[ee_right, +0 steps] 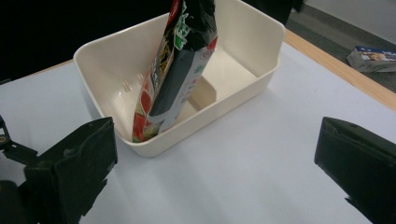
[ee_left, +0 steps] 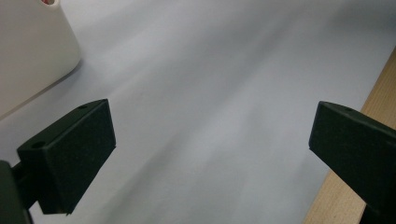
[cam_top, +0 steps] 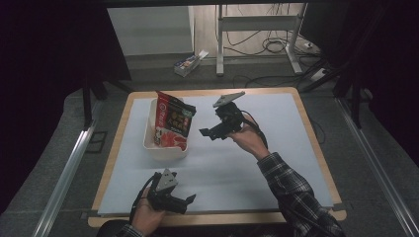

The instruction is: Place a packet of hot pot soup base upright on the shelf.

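Red snack bag upright in cream tub, right tool raised beside, jaws apart

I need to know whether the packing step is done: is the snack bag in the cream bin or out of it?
In. The snack bag stands on end inside the cream bin, leaning, its top above the rim.

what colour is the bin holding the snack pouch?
Cream-white plastic bin; the red, black and green snack pouch stands inside it. Shows best in the right gripper view.
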{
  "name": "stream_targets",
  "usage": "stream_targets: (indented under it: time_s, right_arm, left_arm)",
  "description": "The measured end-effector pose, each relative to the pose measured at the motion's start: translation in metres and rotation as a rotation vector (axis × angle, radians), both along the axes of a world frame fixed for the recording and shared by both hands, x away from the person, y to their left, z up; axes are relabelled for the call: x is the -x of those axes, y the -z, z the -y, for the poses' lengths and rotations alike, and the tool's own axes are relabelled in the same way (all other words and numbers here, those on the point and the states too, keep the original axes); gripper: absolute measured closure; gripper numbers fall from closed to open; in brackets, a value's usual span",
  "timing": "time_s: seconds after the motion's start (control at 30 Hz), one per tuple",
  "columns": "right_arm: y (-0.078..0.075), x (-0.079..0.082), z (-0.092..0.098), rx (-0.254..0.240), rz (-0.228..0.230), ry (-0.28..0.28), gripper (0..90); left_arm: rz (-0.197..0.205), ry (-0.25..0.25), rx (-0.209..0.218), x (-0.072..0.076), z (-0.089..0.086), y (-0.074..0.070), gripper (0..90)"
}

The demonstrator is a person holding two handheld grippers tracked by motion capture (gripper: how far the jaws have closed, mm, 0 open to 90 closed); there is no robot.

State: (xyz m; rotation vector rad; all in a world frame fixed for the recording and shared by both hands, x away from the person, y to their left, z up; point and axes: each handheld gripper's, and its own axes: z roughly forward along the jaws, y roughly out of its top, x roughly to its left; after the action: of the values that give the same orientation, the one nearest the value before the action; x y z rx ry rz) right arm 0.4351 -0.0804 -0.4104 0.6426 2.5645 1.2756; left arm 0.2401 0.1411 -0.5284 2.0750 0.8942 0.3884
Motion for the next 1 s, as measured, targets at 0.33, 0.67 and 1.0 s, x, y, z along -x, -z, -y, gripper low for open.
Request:
stream_targets:
  time_s: [0.33,0.67,1.0]
  right_arm:
    - [0.001,0.013,0.019,-0.001,0.014,0.020,0.0]
    - [0.012,0.029,0.043,-0.005,0.015,0.051,0.0]
    - [0.023,0.043,0.065,-0.001,0.029,0.094,0.2]
  left_arm:
    - [0.000,0.002,0.006,0.000,0.001,0.000,0.6]
    - [0.001,0.003,0.006,0.000,0.001,0.000,0.6]
    - [0.003,0.002,0.000,0.001,0.002,0.000,0.8]
